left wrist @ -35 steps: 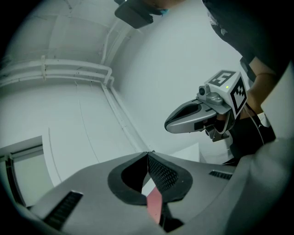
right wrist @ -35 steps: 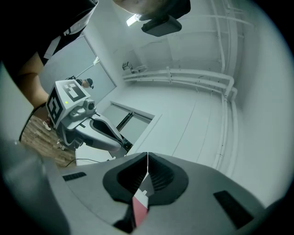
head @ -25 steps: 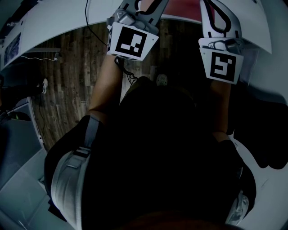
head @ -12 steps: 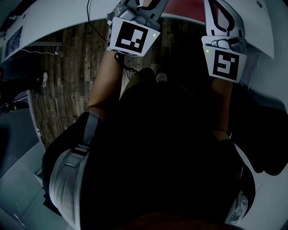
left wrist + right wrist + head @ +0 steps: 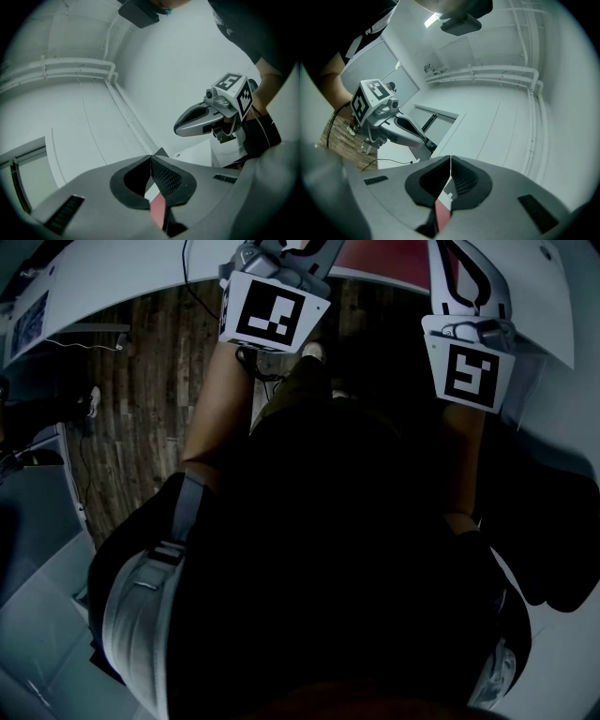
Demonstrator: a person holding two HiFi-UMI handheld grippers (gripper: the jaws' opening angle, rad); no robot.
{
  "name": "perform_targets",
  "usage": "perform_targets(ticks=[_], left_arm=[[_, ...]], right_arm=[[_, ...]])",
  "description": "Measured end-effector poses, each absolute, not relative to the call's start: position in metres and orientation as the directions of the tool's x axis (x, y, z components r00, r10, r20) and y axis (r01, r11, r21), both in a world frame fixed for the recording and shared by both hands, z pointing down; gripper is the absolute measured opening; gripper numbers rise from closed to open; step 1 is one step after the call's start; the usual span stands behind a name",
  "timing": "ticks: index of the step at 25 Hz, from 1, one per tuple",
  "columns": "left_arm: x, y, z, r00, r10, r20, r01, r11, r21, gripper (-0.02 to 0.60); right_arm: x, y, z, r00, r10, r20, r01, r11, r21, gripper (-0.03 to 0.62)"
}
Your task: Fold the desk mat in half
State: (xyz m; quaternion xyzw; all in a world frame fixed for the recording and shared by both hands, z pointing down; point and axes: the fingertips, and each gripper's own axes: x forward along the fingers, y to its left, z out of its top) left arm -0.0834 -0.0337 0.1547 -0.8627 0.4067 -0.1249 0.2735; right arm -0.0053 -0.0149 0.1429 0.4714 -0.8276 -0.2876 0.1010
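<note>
Your left gripper (image 5: 151, 158) and right gripper (image 5: 450, 163) each pinch a red sliver of the desk mat (image 5: 380, 257); only the head view shows it stretching between them, far from you.

White table (image 5: 122, 282) sweeps in a curve across the top of the head view, with the red desk mat (image 5: 380, 254) on it at the far edge. Below, a dark wood floor (image 5: 141, 427), with a thin white cable (image 5: 80, 346) lying across the planks.
</note>
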Motion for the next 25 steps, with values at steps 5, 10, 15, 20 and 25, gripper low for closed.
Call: perform_targets(ticks=[5,10,15,20,25], left_arm=[[-0.088,-0.052,0.161,0.633,-0.774,0.000,-0.638,-0.522,-0.566,0.014],[-0.098,-0.076,0.167,0.632,-0.775,0.005,-0.638,-0.524,-0.564,0.014],[-0.109,-0.108,0.174,0.627,-0.779,0.006,-0.650,-0.527,-0.547,0.012],[-0.114,-0.142,0.178,0.629,-0.778,0.016,-0.649,-0.536,-0.540,0.012],[-0.118,-0.176,0.182,0.636,-0.771,0.026,-0.639,-0.545,-0.542,0.014]], right_arm=[[-0.011,-0.033,0.144,-0.550,-0.827,-0.116,-0.718,0.397,0.571,0.031],[-0.019,-0.058,0.151,-0.547,-0.832,-0.093,-0.712,0.404,0.575,0.031],[-0.029,-0.088,0.155,-0.551,-0.830,-0.081,-0.704,0.411,0.579,0.031],[-0.035,-0.120,0.161,-0.550,-0.833,-0.064,-0.700,0.418,0.580,0.031],[-0.041,-0.153,0.164,-0.549,-0.834,-0.057,-0.697,0.419,0.582,0.031]])
